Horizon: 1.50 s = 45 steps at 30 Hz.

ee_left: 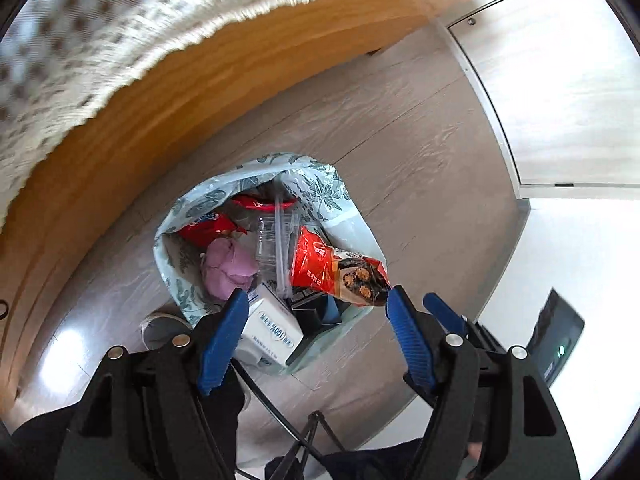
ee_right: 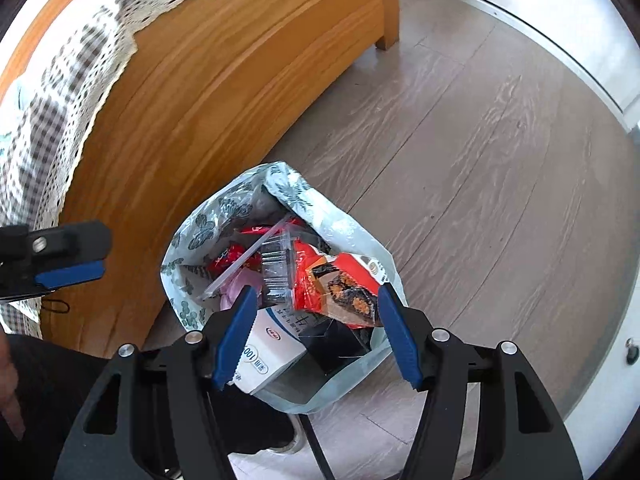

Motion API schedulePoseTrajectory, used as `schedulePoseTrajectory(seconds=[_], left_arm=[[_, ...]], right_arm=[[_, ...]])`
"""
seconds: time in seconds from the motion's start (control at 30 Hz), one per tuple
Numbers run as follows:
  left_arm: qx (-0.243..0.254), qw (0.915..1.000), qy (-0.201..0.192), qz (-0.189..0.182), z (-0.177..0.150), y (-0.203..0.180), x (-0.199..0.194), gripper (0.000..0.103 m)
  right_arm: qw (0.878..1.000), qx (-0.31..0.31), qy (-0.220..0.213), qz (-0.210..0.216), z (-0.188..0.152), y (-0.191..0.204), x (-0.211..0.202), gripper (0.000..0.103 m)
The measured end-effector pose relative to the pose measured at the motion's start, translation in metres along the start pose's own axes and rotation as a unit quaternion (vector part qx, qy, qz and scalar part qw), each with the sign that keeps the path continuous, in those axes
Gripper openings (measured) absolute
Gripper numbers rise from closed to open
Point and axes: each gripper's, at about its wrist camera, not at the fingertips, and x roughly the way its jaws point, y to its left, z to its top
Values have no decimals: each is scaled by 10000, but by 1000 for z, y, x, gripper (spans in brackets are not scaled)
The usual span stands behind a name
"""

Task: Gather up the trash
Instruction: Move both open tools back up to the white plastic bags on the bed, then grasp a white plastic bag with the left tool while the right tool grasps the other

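Observation:
A leaf-patterned plastic trash bag point(ee_left: 320, 188) point(ee_right: 224, 216) stands open on the floor. It is stuffed with a red snack wrapper point(ee_left: 320, 260) point(ee_right: 340, 280), a clear plastic box point(ee_left: 274, 240) point(ee_right: 276, 264), a pink lump point(ee_left: 230, 264) and a white carton point(ee_left: 268, 328) point(ee_right: 264, 352). My left gripper point(ee_left: 316, 292) hangs open above the bag's mouth with nothing between its pads; the right wrist view shows it at the left edge point(ee_right: 105, 258). My right gripper point(ee_right: 317, 289) is also open over the bag, holding nothing. One of its blue fingers point(ee_left: 444, 314) shows beside the left gripper.
A wooden furniture panel point(ee_right: 208, 100) draped with a checked, lace-edged cloth point(ee_right: 60, 92) rises just left of the bag. Grey wood floor point(ee_right: 480, 180) stretches to the right, up to a door track point(ee_left: 492, 120). A dark device with a green light point(ee_left: 556, 340) sits at right. A shoe point(ee_left: 160, 326) is near the bag.

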Motion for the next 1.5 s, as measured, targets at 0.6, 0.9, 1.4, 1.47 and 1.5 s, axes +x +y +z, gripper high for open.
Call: schedulePoseTrajectory(seconds=[0.6, 0.9, 1.4, 1.47, 1.5], left_arm=[[991, 9421, -2994, 1141, 19, 88, -222, 88], [-783, 9008, -3440, 2530, 138, 277, -271, 94], [-1924, 8898, -4081, 688, -8, 348, -301, 6], [-1992, 8820, -4203, 759, -27, 356, -314, 5], [-2017, 8757, -4311, 812, -33, 359, -320, 5]], right_arm=[[9884, -983, -1101, -363, 58, 113, -68, 61], [9764, -1623, -1426, -70, 83, 192, -91, 61], [9245, -3084, -1743, 1408, 140, 413, -73, 61], [9085, -3459, -1887, 1392, 152, 467, -65, 61], [9042, -3573, -1867, 1409, 161, 491, -58, 61]])
